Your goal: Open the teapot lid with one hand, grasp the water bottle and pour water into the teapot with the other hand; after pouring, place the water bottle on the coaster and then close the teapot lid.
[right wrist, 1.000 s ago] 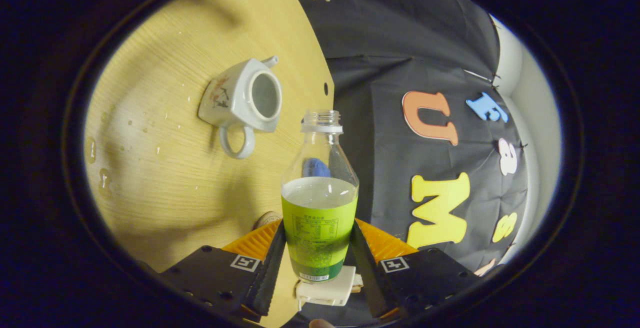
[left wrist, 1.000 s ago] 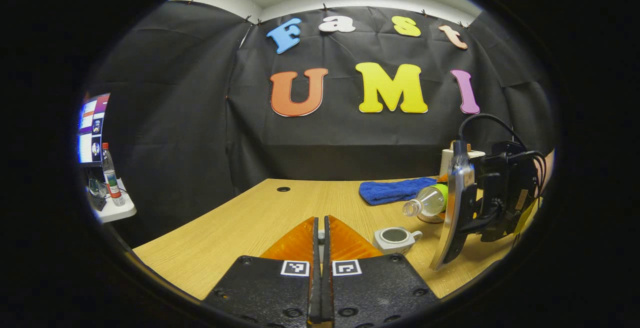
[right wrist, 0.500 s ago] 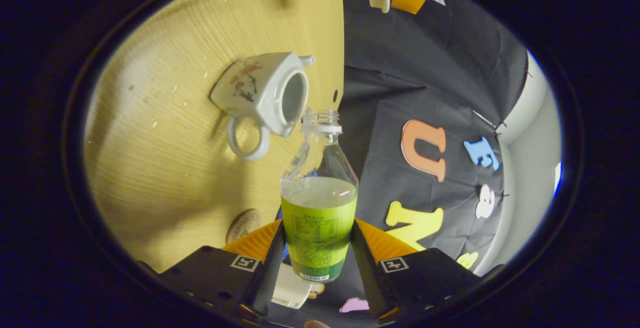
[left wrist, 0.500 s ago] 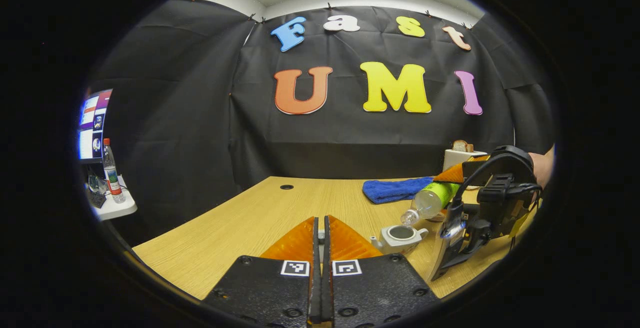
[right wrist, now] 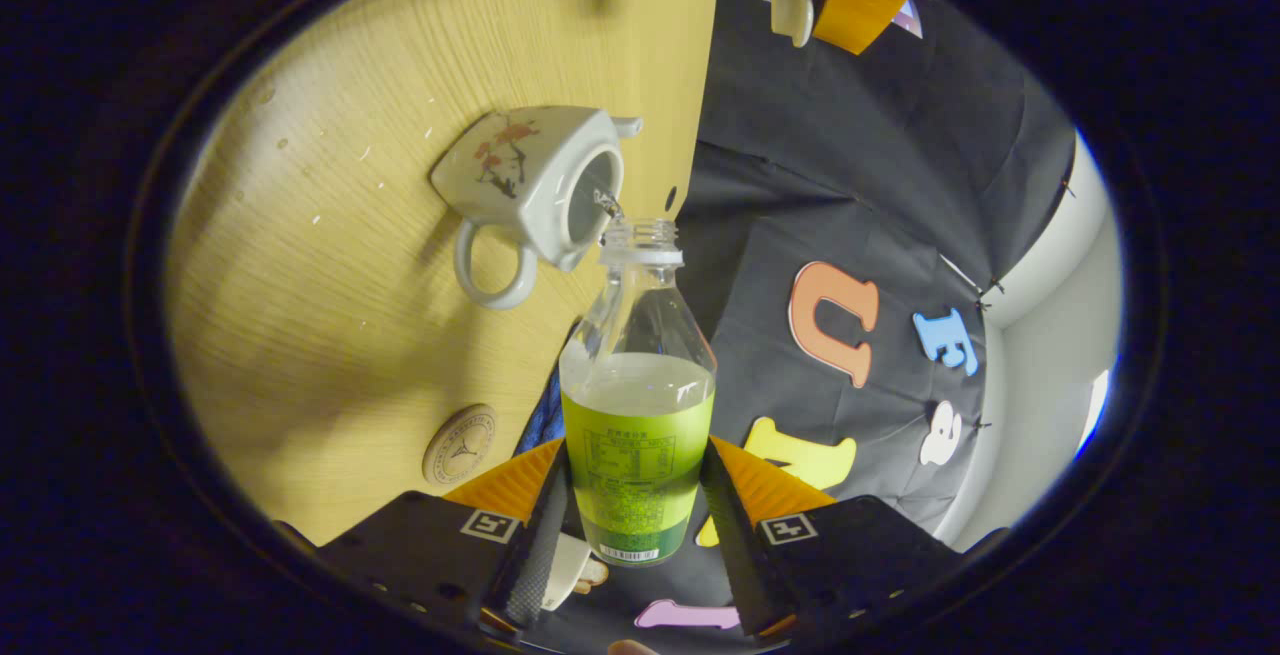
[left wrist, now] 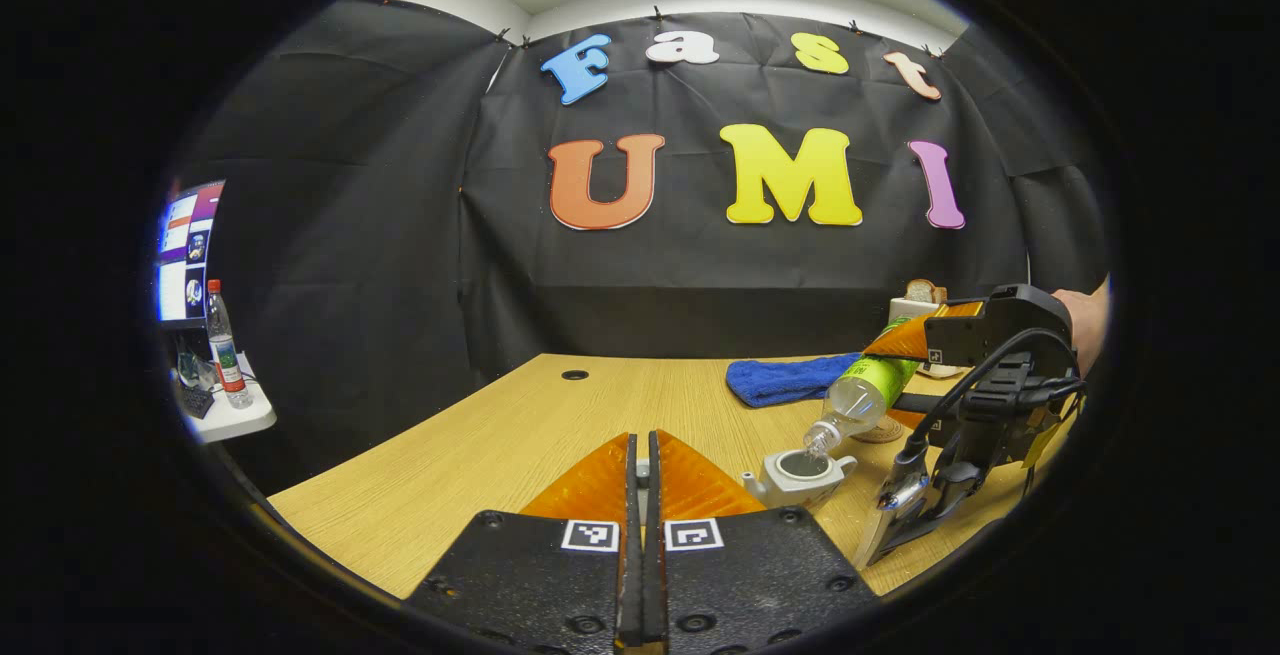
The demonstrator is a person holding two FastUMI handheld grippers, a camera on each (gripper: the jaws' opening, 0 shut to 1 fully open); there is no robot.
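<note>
Clear water now leaves the tipped water bottle (right wrist: 638, 375), clamped in the right claw (right wrist: 636, 515), into the teapot (right wrist: 535, 197): pouring begun. Left claw (left wrist: 641, 495) together, lid unseen.

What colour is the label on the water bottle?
Bright green, on the water bottle; clearest in the right gripper view.
</note>
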